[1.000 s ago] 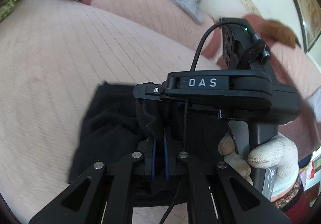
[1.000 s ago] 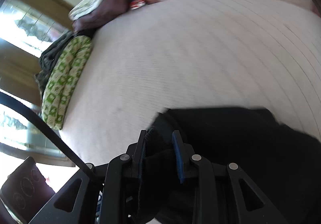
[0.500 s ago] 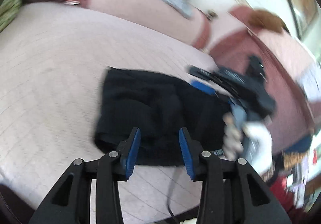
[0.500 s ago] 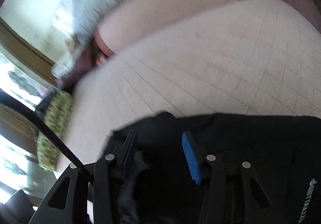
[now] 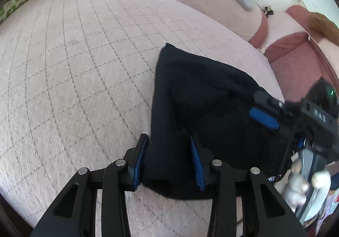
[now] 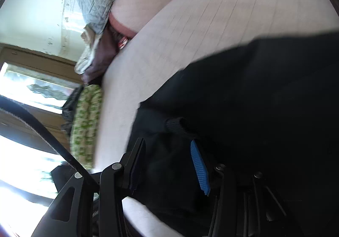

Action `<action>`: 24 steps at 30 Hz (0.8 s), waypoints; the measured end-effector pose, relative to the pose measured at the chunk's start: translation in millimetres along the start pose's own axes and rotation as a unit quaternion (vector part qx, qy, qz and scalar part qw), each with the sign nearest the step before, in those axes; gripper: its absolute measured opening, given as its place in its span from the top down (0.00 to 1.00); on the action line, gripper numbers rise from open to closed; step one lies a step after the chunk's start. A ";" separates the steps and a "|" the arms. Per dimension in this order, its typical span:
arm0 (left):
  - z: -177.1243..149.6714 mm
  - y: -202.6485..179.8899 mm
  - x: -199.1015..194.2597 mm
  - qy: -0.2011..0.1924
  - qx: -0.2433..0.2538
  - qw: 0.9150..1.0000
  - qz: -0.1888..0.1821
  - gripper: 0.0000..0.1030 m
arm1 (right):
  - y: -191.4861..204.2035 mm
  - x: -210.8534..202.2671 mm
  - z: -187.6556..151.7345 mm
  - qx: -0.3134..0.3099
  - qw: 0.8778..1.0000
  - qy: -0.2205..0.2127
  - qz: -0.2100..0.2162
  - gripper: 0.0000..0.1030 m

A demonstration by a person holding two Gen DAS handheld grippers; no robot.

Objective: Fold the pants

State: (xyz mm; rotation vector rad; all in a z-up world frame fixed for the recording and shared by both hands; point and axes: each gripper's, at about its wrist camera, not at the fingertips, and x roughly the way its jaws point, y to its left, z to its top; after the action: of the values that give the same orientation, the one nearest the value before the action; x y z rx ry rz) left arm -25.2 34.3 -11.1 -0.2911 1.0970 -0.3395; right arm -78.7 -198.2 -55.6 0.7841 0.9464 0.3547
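My left gripper (image 5: 168, 155) – jaws apart, gripping nothing | right gripper (image 6: 169, 164) likewise | black pants (image 5: 203, 97) folded on quilted bed (image 5: 74, 56), near edge between my fingers | soft, limp – pinch doubled edges.

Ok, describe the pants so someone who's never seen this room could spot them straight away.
Start at the big pale quilted mattress. The pants lie on it near its right edge, a folded bundle between the two open grippers. They are the only solid black cloth there; the bedding along the far edge is grey or green-patterned.
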 end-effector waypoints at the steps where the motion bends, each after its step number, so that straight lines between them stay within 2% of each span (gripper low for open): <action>1: -3.9 1.4 -2.9 -0.001 0.001 1.000 -0.004 0.67 | 8.2 -3.7 1.6 -0.024 0.999 -0.011 -0.027 0.50; 3: -6.0 6.5 -2.0 -0.003 0.001 1.000 -0.017 0.70 | 26.3 -3.6 7.5 -0.054 0.998 -0.008 -0.018 0.50; 5: -6.4 11.8 -0.7 -0.004 -0.004 0.999 -0.031 0.79 | 50.4 -2.3 14.2 -0.093 0.996 0.000 -0.017 0.49; 6: -5.3 13.5 0.3 -0.004 -0.007 0.999 -0.040 0.80 | 64.5 1.3 16.5 -0.116 0.993 0.004 -0.022 0.47; 8: -5.6 14.2 -2.4 -0.007 -0.013 0.998 -0.055 0.84 | 97.5 21.8 20.3 -0.165 0.985 0.025 -0.032 0.37; 12: -17.5 25.6 -5.2 -0.010 -0.029 0.997 -0.075 0.85 | 142.4 87.9 30.0 -0.221 0.966 0.085 -0.101 0.37; 13: -19.0 26.6 -6.0 -0.011 -0.032 0.996 -0.079 0.85 | 147.0 105.4 27.7 -0.234 0.958 0.104 -0.128 0.38; 14: -21.1 28.3 -6.7 -0.011 -0.035 0.996 -0.082 0.85 | 153.2 119.5 26.8 -0.246 0.951 0.115 -0.149 0.45; 15: -23.9 30.8 -8.2 -0.011 -0.038 0.996 -0.084 0.86 | 158.2 133.4 24.0 -0.266 0.940 0.128 -0.171 0.59; 16: -26.4 33.2 -9.4 -0.012 -0.041 0.995 -0.085 0.87 | 157.6 145.4 18.3 -0.289 0.924 0.148 -0.203 0.94; 19: -33.5 44.5 -14.3 -0.010 -0.057 0.994 -0.097 0.87 | 164.0 164.0 17.3 -0.304 0.908 0.158 -0.240 0.93; 21: -39.8 53.6 -20.3 -0.009 -0.066 0.993 -0.102 0.87 | 166.5 169.3 25.3 -0.293 0.912 0.151 -0.243 0.94; 24: -51.8 58.6 -32.6 -0.010 -0.057 0.994 -0.089 0.87 | 166.0 173.1 41.0 -0.273 0.919 0.126 -0.256 0.94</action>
State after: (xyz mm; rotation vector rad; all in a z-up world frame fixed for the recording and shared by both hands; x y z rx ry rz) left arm -78.1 97.8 -29.8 -0.4940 1.0750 -0.4332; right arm 61.0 -1.8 -21.5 -0.0354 1.1806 0.2413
